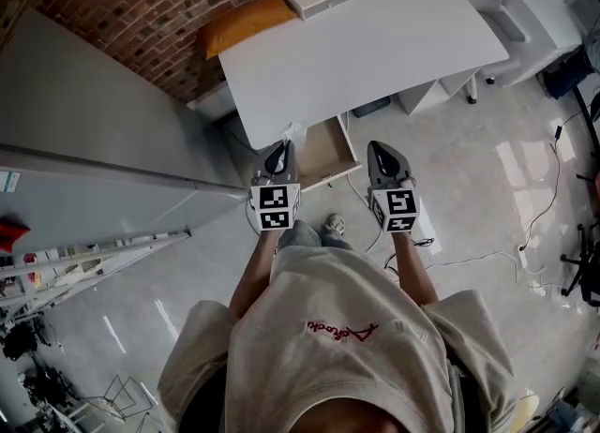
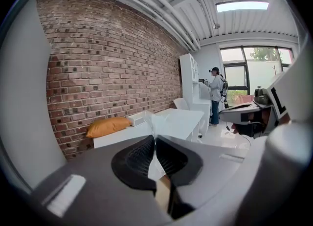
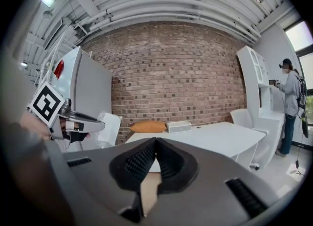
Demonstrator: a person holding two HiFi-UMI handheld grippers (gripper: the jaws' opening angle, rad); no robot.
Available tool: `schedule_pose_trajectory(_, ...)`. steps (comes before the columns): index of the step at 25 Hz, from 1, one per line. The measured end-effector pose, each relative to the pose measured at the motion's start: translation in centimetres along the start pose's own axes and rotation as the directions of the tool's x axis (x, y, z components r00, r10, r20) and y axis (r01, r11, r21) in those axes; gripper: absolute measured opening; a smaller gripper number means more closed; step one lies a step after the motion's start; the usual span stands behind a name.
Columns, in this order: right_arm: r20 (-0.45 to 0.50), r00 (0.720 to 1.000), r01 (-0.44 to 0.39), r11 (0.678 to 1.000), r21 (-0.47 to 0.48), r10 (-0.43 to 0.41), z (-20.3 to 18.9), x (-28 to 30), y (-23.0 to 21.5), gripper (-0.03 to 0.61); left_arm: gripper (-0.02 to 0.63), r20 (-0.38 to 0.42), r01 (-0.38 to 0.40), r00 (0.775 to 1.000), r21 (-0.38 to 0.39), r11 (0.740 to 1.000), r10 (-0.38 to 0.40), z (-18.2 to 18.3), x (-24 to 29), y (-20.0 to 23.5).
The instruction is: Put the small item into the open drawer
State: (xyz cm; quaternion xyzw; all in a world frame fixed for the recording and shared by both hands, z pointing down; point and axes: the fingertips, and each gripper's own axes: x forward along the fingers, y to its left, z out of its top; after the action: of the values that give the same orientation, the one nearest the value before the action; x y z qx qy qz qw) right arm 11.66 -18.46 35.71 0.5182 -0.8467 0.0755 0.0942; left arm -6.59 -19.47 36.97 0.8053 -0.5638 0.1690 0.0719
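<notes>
Head view: your left gripper [image 1: 279, 148] clamps the small item [image 1: 293, 131]; right gripper [image 1: 382, 150] jaws together, empty. Placement in the drawer [image 1: 330, 154] remains.

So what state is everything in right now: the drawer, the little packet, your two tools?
light wooden desk drawer: pulled open.
small clear plastic packet: pinched by one edge, held up, not in the drawer.
left hand-held gripper: shut on the packet.
right hand-held gripper: jaws together, nothing between them.
</notes>
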Motion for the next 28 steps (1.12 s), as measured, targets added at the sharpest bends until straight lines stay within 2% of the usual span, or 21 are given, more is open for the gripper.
schedule_pose_trajectory(8,-0.041,0.999,0.007,1.000,0.010,-0.006,-1.4,1.1,0.1,0.012,0.018,-0.007,0.039,0.999,-0.010,0.999,-0.039,-0.8,1.3,0.5)
schedule_pose_trajectory(14,-0.066,0.998,0.023,1.000,-0.004,-0.023,-2.6,3.4,0.0,0.012,0.018,-0.003,0.061,0.998,-0.022,0.998,-0.061,-1.5,2.9,3.3)
schedule_pose_trajectory(18,-0.110,0.993,0.044,0.999,0.010,-0.043,-4.6,5.4,0.2,0.012,0.018,-0.028,0.081,0.996,-0.040,0.996,-0.082,-3.8,4.4,4.7)
schedule_pose_trajectory(28,-0.162,0.986,0.048,0.997,0.068,-0.037,-9.8,6.6,1.9,0.012,0.018,-0.125,0.137,0.982,-0.051,0.989,-0.142,-10.5,4.7,3.2)
